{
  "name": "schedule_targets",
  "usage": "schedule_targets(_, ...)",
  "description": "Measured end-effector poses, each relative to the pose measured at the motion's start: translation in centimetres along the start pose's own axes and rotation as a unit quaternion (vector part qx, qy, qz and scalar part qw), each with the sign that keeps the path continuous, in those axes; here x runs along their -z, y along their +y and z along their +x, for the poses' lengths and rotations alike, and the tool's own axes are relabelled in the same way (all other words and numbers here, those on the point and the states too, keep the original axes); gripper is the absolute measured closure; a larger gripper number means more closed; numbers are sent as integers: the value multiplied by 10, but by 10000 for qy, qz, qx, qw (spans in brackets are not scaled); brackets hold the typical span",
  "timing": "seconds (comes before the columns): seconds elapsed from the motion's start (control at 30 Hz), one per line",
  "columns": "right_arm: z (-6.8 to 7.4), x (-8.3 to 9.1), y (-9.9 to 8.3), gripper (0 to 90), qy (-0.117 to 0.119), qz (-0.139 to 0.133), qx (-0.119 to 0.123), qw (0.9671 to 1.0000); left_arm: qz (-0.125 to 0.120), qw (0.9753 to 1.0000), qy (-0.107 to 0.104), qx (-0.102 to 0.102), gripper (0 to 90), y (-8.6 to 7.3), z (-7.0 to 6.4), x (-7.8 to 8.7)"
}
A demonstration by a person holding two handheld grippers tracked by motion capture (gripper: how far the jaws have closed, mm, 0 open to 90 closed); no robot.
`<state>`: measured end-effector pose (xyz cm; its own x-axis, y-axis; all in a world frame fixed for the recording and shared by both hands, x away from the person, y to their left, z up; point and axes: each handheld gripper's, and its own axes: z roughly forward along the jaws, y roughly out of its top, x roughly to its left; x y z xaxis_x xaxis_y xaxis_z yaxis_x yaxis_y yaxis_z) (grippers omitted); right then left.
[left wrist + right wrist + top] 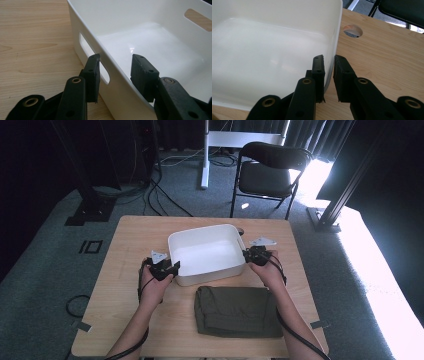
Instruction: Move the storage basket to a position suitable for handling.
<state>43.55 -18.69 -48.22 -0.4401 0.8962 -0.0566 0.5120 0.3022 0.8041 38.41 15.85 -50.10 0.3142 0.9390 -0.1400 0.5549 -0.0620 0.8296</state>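
The white bin (207, 252) stands on the wooden table (125, 270), and each of its short walls lies between a pair of jaws. The left gripper (115, 72) straddles the wall beside the handle slot (93, 56): one jaw is outside near the slot, the other inside over the bin floor. These jaws are spread, with a clear gap to the wall on the inner side. The right gripper (329, 77) has one jaw inside the bin and one outside, and they are pinching the wall between them, or very nearly so. This two-sided hold probably serves to lift or shift the bin level, without tipping. The folded olive cloth (237, 311) lies behind the jaws, near the person's forearms, perhaps waiting to go in. No brand, label or writing can be read anywhere.
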Motion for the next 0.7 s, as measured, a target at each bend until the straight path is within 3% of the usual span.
schedule_targets(0.7, -26, 16, -13, 806, -256, 15, -372, 9990, 92, 9995, -176, -242, 637, 15, -23, -27)
